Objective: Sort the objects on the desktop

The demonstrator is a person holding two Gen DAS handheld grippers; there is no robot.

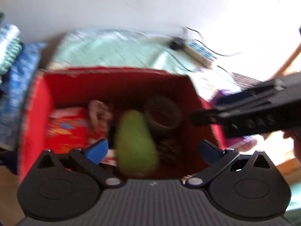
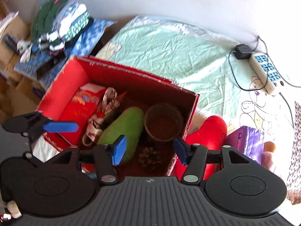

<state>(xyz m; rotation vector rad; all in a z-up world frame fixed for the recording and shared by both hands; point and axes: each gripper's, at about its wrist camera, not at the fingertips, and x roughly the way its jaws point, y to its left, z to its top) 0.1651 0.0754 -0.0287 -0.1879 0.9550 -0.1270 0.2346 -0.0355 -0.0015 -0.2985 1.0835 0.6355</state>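
A red cardboard box (image 2: 75,75) lies open below both grippers. Inside it are a green pear-shaped plush (image 2: 122,130), a brown tape roll (image 2: 163,122), a pine cone (image 2: 149,157), a red packet (image 2: 82,105) and a patterned ribbon (image 2: 105,111). My right gripper (image 2: 150,150) hangs open over the box's near right part, holding nothing. My left gripper (image 1: 154,149) is wide open above the blurred green plush (image 1: 135,141), its pads (image 1: 97,148) clear of it. One of the left gripper's blue pads (image 2: 60,127) shows over the box's left side.
The box (image 1: 37,98) sits on a pale green bedsheet (image 2: 169,47). A red plush item (image 2: 210,131) and a purple packet (image 2: 246,143) lie right of it. A power strip (image 2: 267,73) with a charger (image 2: 242,51) lies at the far right. Folded clothes (image 2: 62,24) are piled at the far left.
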